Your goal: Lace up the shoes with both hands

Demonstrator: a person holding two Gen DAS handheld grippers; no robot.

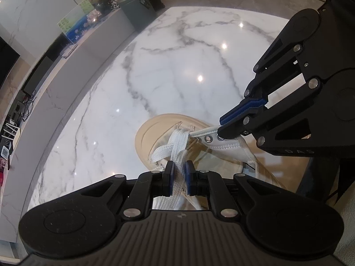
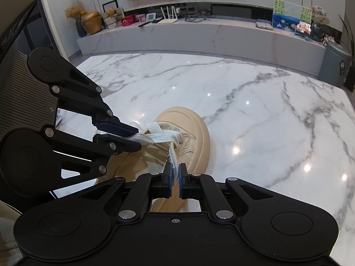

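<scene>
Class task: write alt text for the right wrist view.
Two grippers each pinch a white lace on a beige shoe on a marble table: right gripper at bottom centre, left gripper from the left.

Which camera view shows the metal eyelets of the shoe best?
The left wrist view. There two metal eyelets sit in plain sight on the white flap, beside the tip of the right claw. In the right wrist view, only one small eyelet shows near the crossed lace; the claws hide the rest.

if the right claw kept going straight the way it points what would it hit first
Probably the beige shoe: the right claw, shut on the white lace, aims down at the toe area. Depth is hard to judge.
</scene>
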